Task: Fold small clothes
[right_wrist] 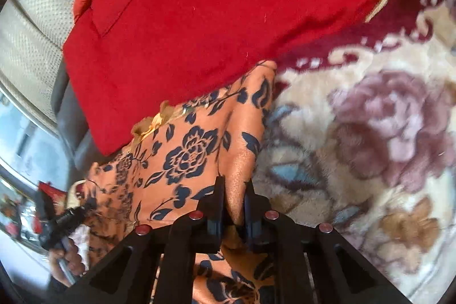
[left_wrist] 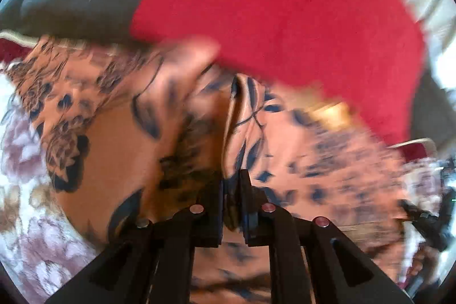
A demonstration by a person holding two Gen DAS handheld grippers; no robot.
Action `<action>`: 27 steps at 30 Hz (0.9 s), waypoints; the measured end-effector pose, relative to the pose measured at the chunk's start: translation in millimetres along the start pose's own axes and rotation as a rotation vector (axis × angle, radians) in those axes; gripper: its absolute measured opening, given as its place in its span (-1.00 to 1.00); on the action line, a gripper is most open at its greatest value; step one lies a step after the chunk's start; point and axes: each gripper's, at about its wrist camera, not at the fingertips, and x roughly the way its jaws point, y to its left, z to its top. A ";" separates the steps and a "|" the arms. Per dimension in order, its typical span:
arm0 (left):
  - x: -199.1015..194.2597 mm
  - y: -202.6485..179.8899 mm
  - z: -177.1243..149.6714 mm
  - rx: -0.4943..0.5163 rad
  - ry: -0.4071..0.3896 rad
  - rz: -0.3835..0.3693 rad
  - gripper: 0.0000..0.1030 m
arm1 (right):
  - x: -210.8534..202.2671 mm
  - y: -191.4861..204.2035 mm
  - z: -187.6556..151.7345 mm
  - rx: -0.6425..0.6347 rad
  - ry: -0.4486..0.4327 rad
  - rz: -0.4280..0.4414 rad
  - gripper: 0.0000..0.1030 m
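An orange garment with a dark blue flower print (left_wrist: 119, 138) lies rumpled on a floral rug. In the left wrist view my left gripper (left_wrist: 232, 181) is shut on a raised fold of this cloth, which runs up between the two black fingers. In the right wrist view my right gripper (right_wrist: 234, 188) is shut on another ridge of the same orange garment (right_wrist: 182, 150), near its right edge. The left gripper (right_wrist: 67, 214) and the hand holding it show at the lower left of the right wrist view, at the garment's far side.
A red folded cloth (right_wrist: 199, 19) lies beyond the orange garment and overlaps its far edge; it shows blurred (left_wrist: 285, 10) in the left wrist view. The cream rug with pink roses (right_wrist: 370, 133) spreads to the right. A beige woven surface (right_wrist: 34, 19) borders the left.
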 end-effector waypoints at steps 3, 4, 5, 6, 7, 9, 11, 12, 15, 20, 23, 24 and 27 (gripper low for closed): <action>-16.1 1.5 -1.7 0.007 -0.040 -0.003 -0.76 | 1.4 -12.5 -7.8 0.056 0.001 0.044 -0.46; -23.5 -1.8 -3.5 0.032 -0.063 0.015 -0.70 | -3.7 -11.4 -8.5 0.048 -0.008 0.022 -0.09; -31.7 -6.2 -5.6 0.066 -0.091 0.042 -0.64 | -6.3 -10.6 -8.3 0.041 -0.017 0.020 0.22; -36.1 -7.8 -6.2 0.078 -0.100 0.043 -0.53 | -8.9 -9.7 -6.9 0.037 -0.032 0.037 0.54; -41.4 -8.5 -6.0 0.079 -0.110 0.034 -0.38 | -13.7 -6.0 -6.1 0.028 -0.054 0.063 0.53; -44.3 -12.4 -6.1 0.091 -0.134 0.011 -0.09 | -15.6 1.7 3.0 0.006 -0.086 0.086 0.53; -25.3 -22.9 -5.8 0.127 -0.110 0.052 -0.02 | -7.8 4.2 14.8 0.015 -0.085 0.087 0.53; -10.8 -22.8 -7.2 0.143 -0.059 0.093 -0.03 | 4.1 1.7 21.4 0.027 -0.062 0.093 0.53; 1.1 -31.4 -14.2 0.228 -0.062 0.170 -0.07 | 43.9 -7.2 30.9 0.059 0.086 0.088 -0.74; -2.2 -22.4 -18.6 0.231 -0.073 0.170 -0.10 | 28.0 -3.6 29.2 0.056 -0.017 0.001 -0.69; -3.7 -30.6 -20.7 0.252 -0.076 0.184 -0.10 | 31.6 -22.0 17.9 0.157 -0.015 0.019 -0.54; -10.9 -31.2 -20.8 0.238 -0.080 0.159 -0.10 | 26.4 -16.6 17.5 0.136 -0.029 -0.010 -0.43; -42.7 -16.9 -18.9 0.148 -0.129 0.041 -0.06 | -5.4 25.0 7.3 0.009 -0.153 -0.022 -0.31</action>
